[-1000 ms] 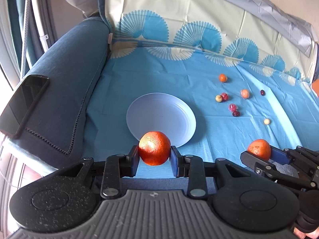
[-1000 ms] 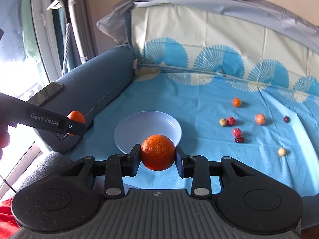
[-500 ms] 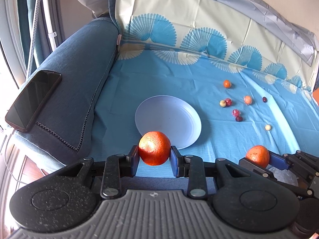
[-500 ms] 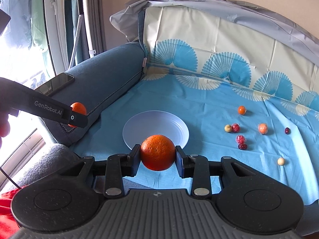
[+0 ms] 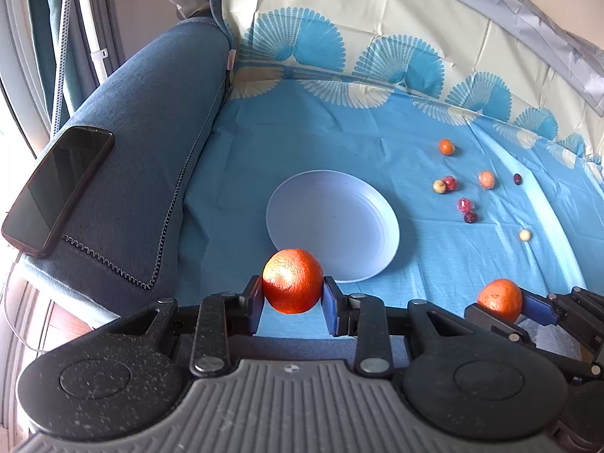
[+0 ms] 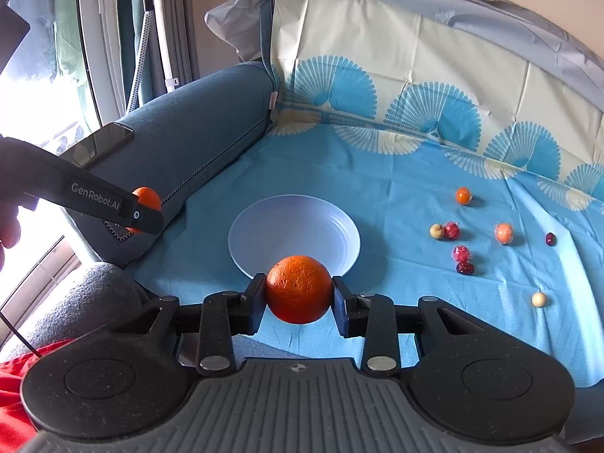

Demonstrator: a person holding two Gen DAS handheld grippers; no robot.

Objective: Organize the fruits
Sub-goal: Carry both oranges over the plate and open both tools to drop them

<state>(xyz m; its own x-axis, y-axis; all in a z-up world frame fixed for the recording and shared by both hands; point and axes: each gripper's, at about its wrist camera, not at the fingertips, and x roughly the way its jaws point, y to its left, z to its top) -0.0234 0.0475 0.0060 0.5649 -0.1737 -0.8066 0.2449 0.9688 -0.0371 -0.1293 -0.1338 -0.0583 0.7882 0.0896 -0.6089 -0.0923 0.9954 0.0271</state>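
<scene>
Left wrist view shows the left claw (image 5: pixel 293 299) clamped on an orange (image 5: pixel 293 280), and over the last second the plate (image 5: pixel 332 226) has slid up and away in that view while more of the sofa arm (image 5: pixel 151 173) and the phone (image 5: pixel 56 188) on it has come into sight, so the claw seems to have drawn back or risen rather than closed in. The right claw (image 6: pixel 298 298) likewise grips its own orange (image 6: pixel 298 288), and the plate (image 6: pixel 294 239) sits further off than a second ago. Neither orange is on the plate, so I judge both placements are still ahead.

Just beyond each claw lies the sofa seat's front edge, then bare blue cloth (image 5: pixel 339 143), then the plate with nothing on it. To the left the sofa arm rises close beside the plate. To the right, small fruits (image 6: pixel 462 255) lie scattered, well apart from the plate, leaving room between. Farthest back, the cloth climbs the backrest.
</scene>
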